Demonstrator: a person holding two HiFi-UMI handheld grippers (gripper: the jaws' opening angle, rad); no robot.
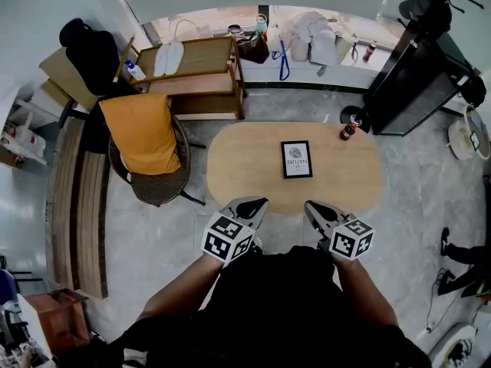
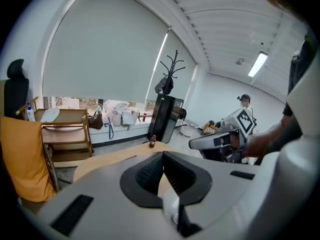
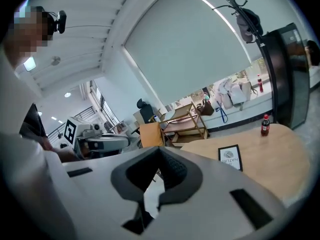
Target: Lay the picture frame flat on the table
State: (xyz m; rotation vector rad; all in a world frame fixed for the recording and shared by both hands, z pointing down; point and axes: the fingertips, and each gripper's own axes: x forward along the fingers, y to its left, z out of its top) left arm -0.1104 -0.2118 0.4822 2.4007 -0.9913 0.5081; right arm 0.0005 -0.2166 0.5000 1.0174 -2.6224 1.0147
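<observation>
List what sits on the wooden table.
A picture frame lies flat near the middle of the table; a small red-capped bottle stands at its far edge. Anything beneath the frame is covered.

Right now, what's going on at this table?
A person stands at the near edge of the table with a gripper in each hand. The frame lies flat and face up near the middle of the table, and nothing touches it. The left gripper and the right gripper are held close to the person's body, short of the frame, jaws together and empty. A bottle stands near the table's far edge.
</observation>
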